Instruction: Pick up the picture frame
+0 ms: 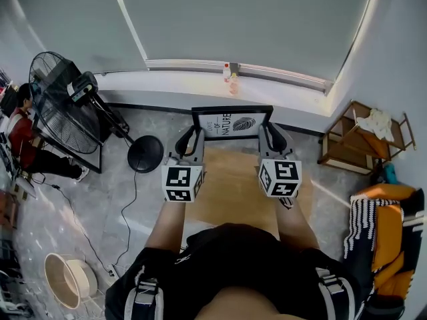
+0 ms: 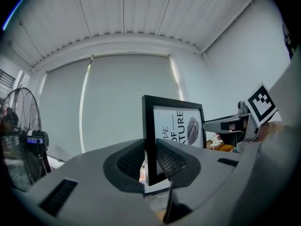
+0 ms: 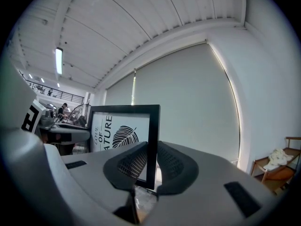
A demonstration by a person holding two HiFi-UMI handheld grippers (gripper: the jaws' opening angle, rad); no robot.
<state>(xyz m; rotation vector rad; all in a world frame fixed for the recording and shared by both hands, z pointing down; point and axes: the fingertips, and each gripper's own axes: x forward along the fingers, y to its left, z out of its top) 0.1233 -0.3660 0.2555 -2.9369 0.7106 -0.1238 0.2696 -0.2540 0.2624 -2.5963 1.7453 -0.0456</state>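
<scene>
The picture frame [image 1: 232, 121] stood upright at about 12 o'clock from the person, above the far edge of a tan wooden bench [image 1: 230, 185], its black border around a white print with dark lettering and a whorled mark. Whether its lower edge touched the bench could not be told.

The left hand-held gripper [image 2: 150, 161] was clamped on the frame's 9 o'clock side bar, the thin black bar pinched between its two ribbed pads. The right hand-held gripper [image 3: 151, 166] gripped the 3 o'clock side bar the same way, both pads pressed against the bar. Both pointed level toward the frame, each with its marker cube nearer the person.

A large black fan [image 1: 57, 102] stood at 10 o'clock from the frame, with a round black base [image 1: 145, 153] on the floor between the fan and the bench. A wooden chair [image 1: 363, 139] with pale cloth on it sat at 3 o'clock, and a cream basin [image 1: 67, 279] lay on the floor at 8 o'clock. A grey roller blind [image 1: 247, 19] covered the wall behind the frame.
</scene>
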